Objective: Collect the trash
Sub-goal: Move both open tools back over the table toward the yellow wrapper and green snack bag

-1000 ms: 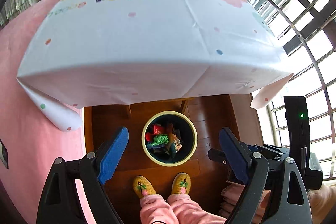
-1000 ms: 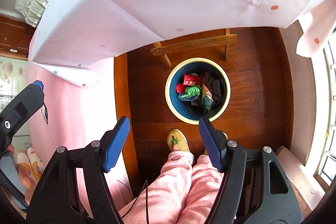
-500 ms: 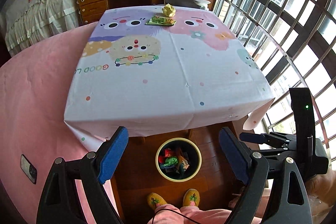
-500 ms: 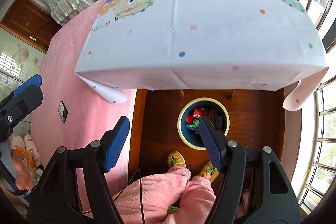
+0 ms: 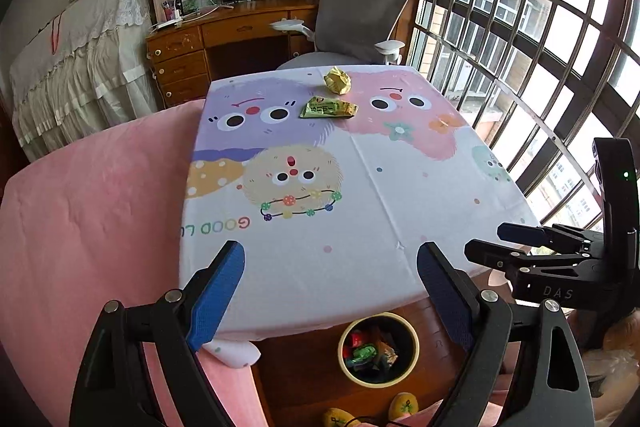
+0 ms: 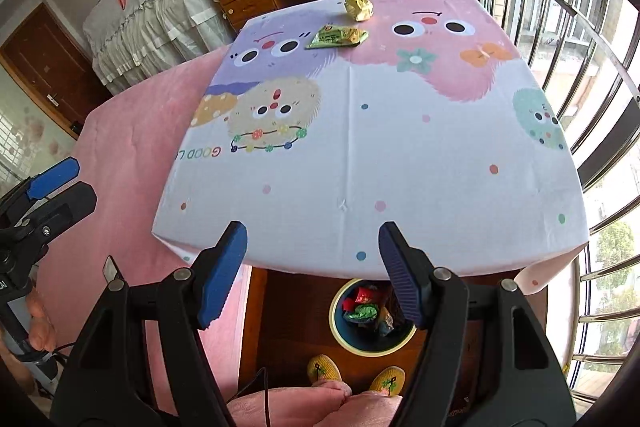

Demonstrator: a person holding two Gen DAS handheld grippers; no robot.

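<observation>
Both tongs, left (image 5: pixel 330 291) and right (image 6: pixel 313 269), gape empty above the cartoon-printed tabletop (image 5: pixel 360 187), where a crumpled yellow wrapper (image 5: pixel 338 80) and flat green snack packet (image 5: pixel 327 107) lie near each other.

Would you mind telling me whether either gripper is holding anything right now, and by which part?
Nothing is held. The left gripper and the right gripper are both open and empty; the green wrapper and crumpled yellow paper lie untouched on the table.
</observation>
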